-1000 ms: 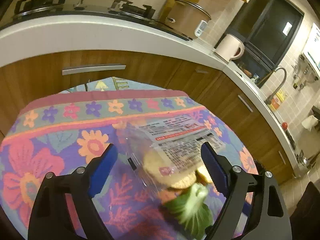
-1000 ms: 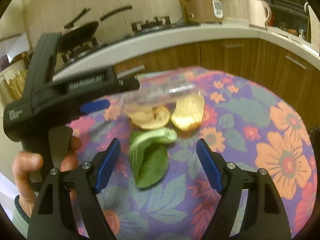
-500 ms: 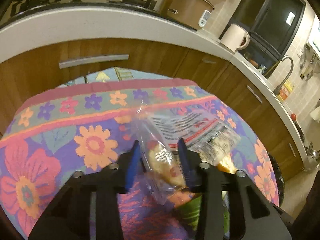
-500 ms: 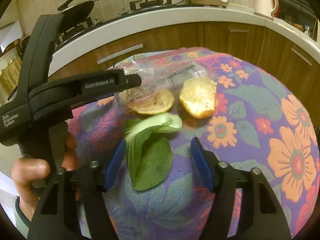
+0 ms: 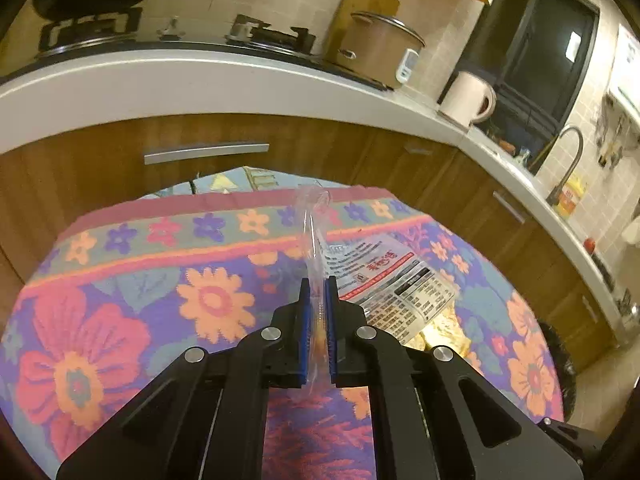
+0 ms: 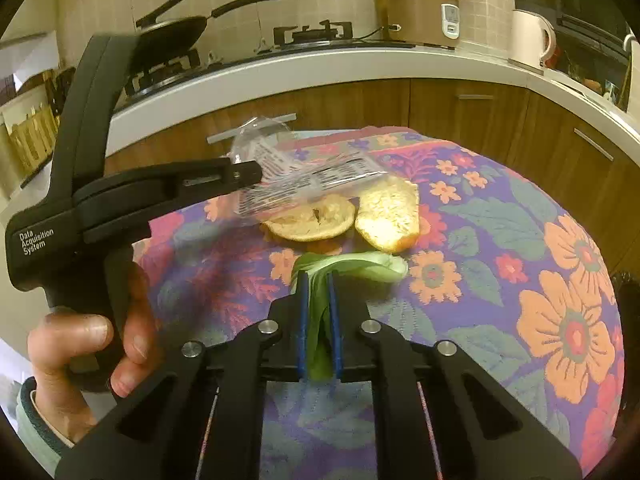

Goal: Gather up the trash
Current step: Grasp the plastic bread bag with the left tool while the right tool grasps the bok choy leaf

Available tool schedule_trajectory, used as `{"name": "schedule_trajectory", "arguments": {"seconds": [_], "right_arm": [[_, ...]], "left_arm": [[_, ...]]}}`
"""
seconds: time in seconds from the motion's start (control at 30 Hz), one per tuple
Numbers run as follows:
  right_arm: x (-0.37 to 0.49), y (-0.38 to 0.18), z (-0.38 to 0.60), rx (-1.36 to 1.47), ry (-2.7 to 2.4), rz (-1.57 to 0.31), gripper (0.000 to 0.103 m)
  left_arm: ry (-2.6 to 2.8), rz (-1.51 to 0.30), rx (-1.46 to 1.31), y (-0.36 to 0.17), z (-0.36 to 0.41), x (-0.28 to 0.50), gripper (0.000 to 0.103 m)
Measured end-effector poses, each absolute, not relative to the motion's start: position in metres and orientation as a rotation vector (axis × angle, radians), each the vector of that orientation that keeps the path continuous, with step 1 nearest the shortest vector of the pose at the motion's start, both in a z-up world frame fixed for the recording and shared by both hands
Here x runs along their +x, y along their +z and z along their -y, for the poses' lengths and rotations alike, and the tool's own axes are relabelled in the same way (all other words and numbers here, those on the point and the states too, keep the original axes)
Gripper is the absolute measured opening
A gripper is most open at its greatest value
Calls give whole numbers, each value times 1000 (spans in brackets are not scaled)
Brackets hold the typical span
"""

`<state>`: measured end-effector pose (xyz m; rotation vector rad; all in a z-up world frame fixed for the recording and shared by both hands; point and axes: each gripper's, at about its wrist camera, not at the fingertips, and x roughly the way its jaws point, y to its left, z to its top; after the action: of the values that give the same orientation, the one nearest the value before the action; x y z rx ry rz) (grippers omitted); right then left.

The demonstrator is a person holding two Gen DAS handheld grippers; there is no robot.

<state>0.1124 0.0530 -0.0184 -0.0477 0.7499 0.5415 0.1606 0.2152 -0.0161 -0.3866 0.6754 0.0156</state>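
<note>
Left claw (image 5: pixel 319 292) has just closed on the clear wrapper (image 5: pixel 384 280) (printed side up) over the flowered surface (image 5: pixel 120 320); right claw (image 6: pixel 319 292) has just closed on the green leaf (image 6: pixel 360 266) beside two peel pieces (image 6: pixel 316 222).

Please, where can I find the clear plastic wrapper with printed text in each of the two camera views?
Left wrist view: the plastic wrapper is at centre, its edge pinched in the left gripper, the printed part trailing to the right.
Right wrist view: the wrapper is upper centre-left, clamped at the tip of the left gripper, over an orange peel.
Shared landmark: the rice cooker on the counter.
</note>
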Motion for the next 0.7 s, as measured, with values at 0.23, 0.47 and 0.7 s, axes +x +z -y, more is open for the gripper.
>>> {"name": "schedule_trajectory", "arguments": {"seconds": [0.23, 0.47, 0.7], "right_arm": [[106, -10, -40, 7, 581, -709, 6], [101, -4, -17, 66, 598, -695, 5], [88, 6, 20, 89, 579, -655, 5]], "left_arm": [[-2, -617, -434, -4, -222, 148, 4], [-15, -578, -414, 13, -207, 124, 4], [-31, -544, -364, 33, -179, 108, 4]]}}
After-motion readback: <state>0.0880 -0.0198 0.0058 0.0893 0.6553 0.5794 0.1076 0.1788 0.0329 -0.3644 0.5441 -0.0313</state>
